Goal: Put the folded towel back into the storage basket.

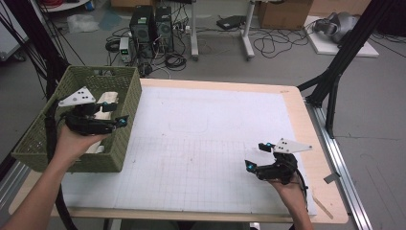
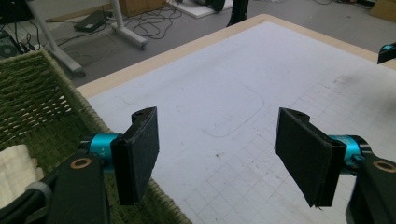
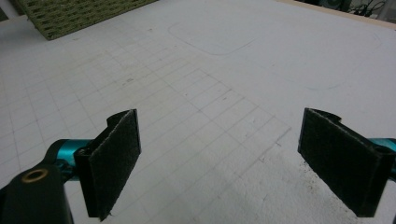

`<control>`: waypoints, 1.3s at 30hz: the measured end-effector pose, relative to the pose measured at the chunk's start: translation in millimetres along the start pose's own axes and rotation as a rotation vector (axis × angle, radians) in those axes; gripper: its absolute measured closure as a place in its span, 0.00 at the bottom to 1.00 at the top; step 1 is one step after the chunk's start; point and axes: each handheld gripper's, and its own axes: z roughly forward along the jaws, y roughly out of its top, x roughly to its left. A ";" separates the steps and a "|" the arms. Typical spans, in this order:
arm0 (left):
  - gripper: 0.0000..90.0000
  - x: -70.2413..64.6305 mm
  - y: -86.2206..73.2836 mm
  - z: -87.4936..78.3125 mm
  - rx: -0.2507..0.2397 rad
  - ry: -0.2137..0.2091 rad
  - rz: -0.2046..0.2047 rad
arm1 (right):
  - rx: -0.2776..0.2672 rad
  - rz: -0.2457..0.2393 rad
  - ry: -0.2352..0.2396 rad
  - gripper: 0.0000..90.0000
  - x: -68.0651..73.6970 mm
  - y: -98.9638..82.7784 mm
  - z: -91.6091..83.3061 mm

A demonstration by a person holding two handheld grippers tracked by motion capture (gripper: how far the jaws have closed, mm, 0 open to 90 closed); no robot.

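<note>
From the high view, the left gripper (image 1: pixel 112 115) hung over the green woven basket (image 1: pixel 38 139), which sat at the table's (image 1: pixel 297 124) far-left corner and jutted past its left edge; the gripper's jaws pointed toward the basket's right wall, and pale cream cloth items (image 1: pixel 106 100) lay inside beside and beneath it. The left gripper view gave what the high view could not: the two black padded jaws stood well apart with nothing between them, the left one over the basket's woven rim (image 2: pixel 70 100) and the right one out over the white gridded mat (image 2: pixel 224 93), while a corner of a cream cloth (image 2: pixel 14 170) showed low in the basket. That view also caught a sliver of the other gripper at its right edge. The right gripper (image 1: pixel 258 155) was held near the table's near-right corner, above the mat, in the high view. Its own view showed its jaws spread wide and empty, with the mat's grid lines, a faint rounded outline (image 3: pixel 210 39) drawn on it, and a corner of the basket (image 3: pixel 74 14) far off at the top left.
</note>
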 end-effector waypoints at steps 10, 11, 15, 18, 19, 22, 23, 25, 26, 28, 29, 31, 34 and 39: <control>0.34 -15.0 0.9 8.4 -0.026 -0.033 0.001 | 0.001 0.001 0.000 0.14 0.1 0.6 1.2; 0.34 -16.5 0.8 9.3 -0.024 -0.038 0.008 | 0.001 0.002 0.000 0.14 0.1 0.6 1.2; 0.34 -22.0 0.6 12.9 -0.033 -0.048 0.006 | 0.000 0.003 0.002 0.14 0.2 0.9 2.1; 0.34 -26.1 0.9 15.3 -0.036 -0.054 0.007 | -0.002 -0.002 0.002 0.14 0.1 1.3 2.6; 0.34 -27.4 1.1 16.0 -0.034 -0.053 0.012 | -0.002 0.000 0.002 0.14 0.1 1.4 2.6; 0.33 -32.3 1.4 18.9 -0.038 -0.060 0.014 | -0.002 0.000 0.003 0.14 0.2 1.6 2.4; 0.33 -33.7 1.5 19.7 -0.036 -0.062 0.018 | -0.002 0.001 0.003 0.14 0.3 1.7 2.4; 0.33 -37.3 1.4 21.7 -0.040 -0.067 0.016 | -0.002 0.005 0.005 0.14 0.6 1.7 2.4; 0.33 -39.6 1.3 23.0 -0.039 -0.070 0.020 | -0.002 0.003 0.005 0.14 0.6 1.7 2.4; 0.33 -42.6 0.9 24.8 -0.042 -0.076 0.017 | -0.002 0.005 0.005 0.14 0.7 1.9 2.0; 0.33 -44.6 0.6 26.1 -0.045 -0.077 0.015 | -0.006 0.001 0.003 0.14 0.3 2.0 2.0; 0.33 -47.8 0.0 28.5 -0.047 -0.079 0.017 | -0.006 0.000 0.004 0.14 0.2 2.0 1.7; 0.33 -52.9 -1.1 32.4 -0.043 -0.088 0.020 | -0.007 0.000 0.003 0.14 0.4 1.9 1.9; 0.33 -61.7 -3.8 39.8 -0.044 -0.101 0.034 | -0.011 -0.003 0.005 0.14 0.4 2.2 2.2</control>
